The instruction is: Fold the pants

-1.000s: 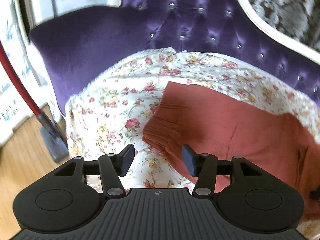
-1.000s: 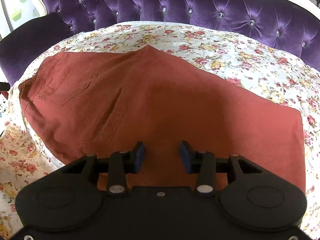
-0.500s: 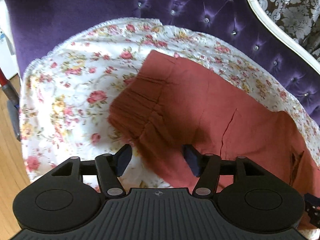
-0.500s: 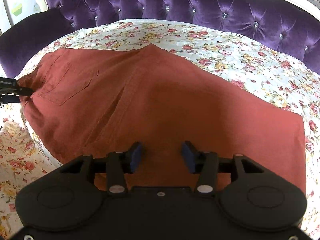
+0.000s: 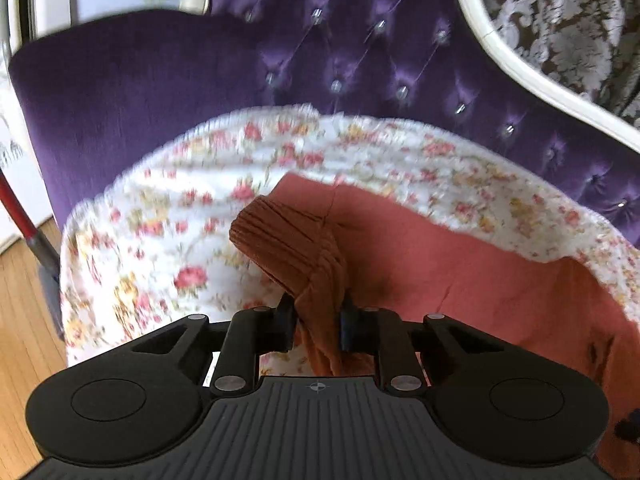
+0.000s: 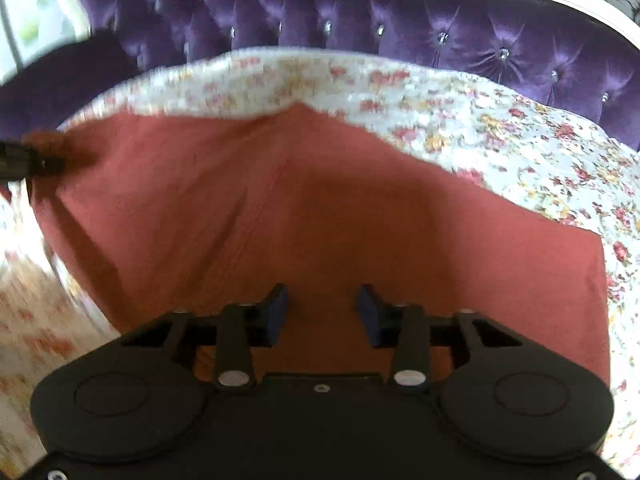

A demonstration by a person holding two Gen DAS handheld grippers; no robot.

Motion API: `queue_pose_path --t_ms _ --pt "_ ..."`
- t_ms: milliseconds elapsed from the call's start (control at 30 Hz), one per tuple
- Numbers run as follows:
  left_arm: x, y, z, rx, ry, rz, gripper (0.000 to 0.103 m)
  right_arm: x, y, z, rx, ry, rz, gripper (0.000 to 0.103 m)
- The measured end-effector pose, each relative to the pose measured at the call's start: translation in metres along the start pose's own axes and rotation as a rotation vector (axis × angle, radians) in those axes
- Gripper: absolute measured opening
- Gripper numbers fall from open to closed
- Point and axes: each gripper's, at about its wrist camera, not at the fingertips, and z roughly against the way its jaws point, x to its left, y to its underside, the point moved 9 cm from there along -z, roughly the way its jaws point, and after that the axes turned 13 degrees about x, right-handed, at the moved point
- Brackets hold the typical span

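Note:
Rust-red pants lie spread on a floral sheet over a purple sofa. My left gripper is shut on the ribbed waistband of the pants and holds it lifted off the sheet. In the right wrist view it shows at the far left edge, pinching the bunched waistband. My right gripper is open and empty, just above the pants' near edge at mid-leg.
The tufted purple sofa back with a white frame rises behind the sheet. A purple armrest stands to the left. Wooden floor and a red-handled tool lie left of the sofa.
My left gripper has closed on the waistband and lifted it. The right gripper has stayed open over the pants, with the view shifting a little.

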Motion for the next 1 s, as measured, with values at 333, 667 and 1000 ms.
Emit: queue_pose_path --t_ms 333,667,1000 --pt "-0.018 -0.010 0.025 -0.046 -0.032 -0.070 0.019 0.027 -0.070 -0.054 0.007 -0.042 0.035 0.040" --pt "-0.073 -0.023 0.086 -0.176 -0.062 -0.232 0.019 0.072 -0.032 -0.011 -0.056 -0.293 0.068 0.041" --pt "-0.128 -0.002 0.107 -0.188 -0.103 -0.372 0.019 0.122 0.025 -0.005 -0.044 -0.285 0.222 0.025"
